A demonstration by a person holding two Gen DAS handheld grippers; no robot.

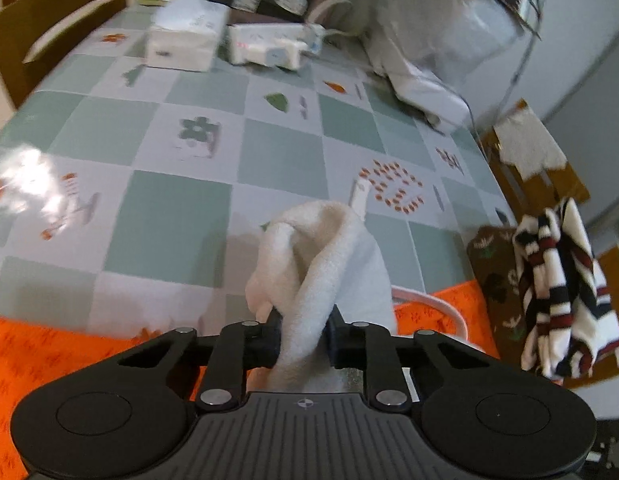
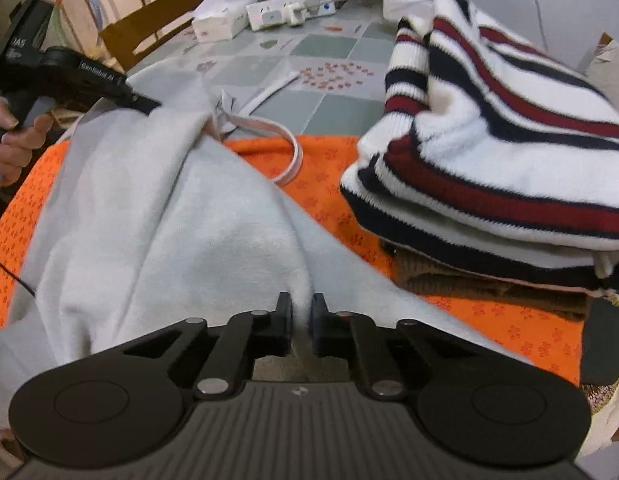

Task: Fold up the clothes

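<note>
- My left gripper (image 1: 303,334) and right gripper (image 2: 300,322) both pinch the grey garment (image 2: 157,208), which lies on the orange mat (image 2: 329,160).
- Its cord (image 2: 287,148) could snag.
- The striped sweater (image 2: 489,128) beside it could get bumped.

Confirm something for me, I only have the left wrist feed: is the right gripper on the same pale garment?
Observer: Yes. The right gripper is shut on a pinched fold of the pale grey garment, near its closest edge.
Operator: Where does my left gripper sit on it?
Observer: The left gripper bites the garment's far left part, with a hand on its handle.
Operator: Is the striped sweater in the way?
Observer: No. The striped sweater lies folded to the right on a brown garment, apart from the grey one.
Operator: What is under the garment?
Observer: The orange mat; a pale drawstring loops onto it.
</note>
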